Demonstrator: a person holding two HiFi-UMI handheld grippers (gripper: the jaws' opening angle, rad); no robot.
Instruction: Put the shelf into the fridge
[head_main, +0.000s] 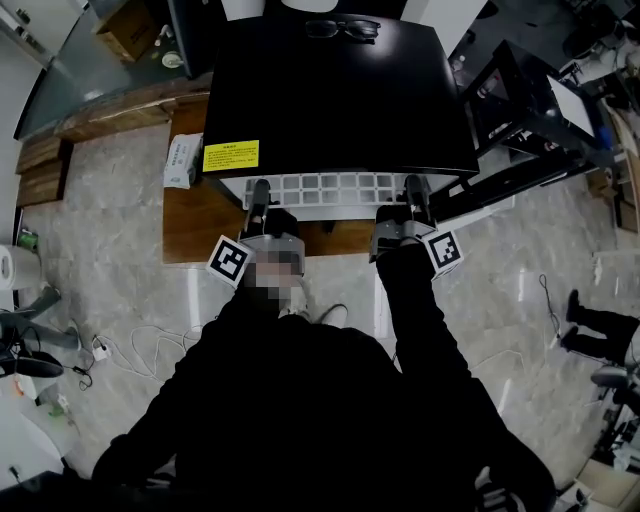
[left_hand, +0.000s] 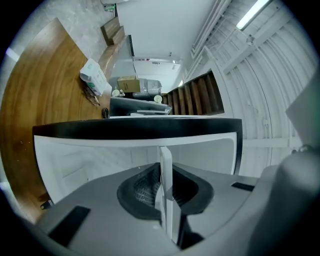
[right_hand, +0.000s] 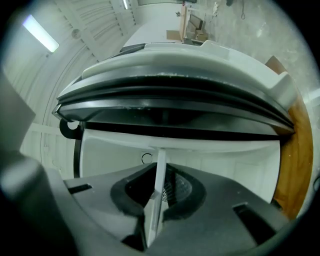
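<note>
Head view, shelf: we saw the white grid shelf (head_main: 330, 190) sticking out of the black fridge (head_main: 330, 90) at centre frame, partly inside.
Head view, grippers: the left gripper (head_main: 258, 195) held its left front edge, the right gripper (head_main: 415, 190) its right.
Left gripper view, jaws: pinched on the shelf's thin white rim, lower centre.
Right gripper view, jaws: clamped on the rim too, lower centre.
Doing it well: we judged level ends and an even push from both sides best, so the shelf would not skew.

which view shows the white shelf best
Head view: the white grid shelf shows its width, sticking out of the black fridge. The gripper views show only its thin edge, clamped in the left tongs and right tongs.
</note>
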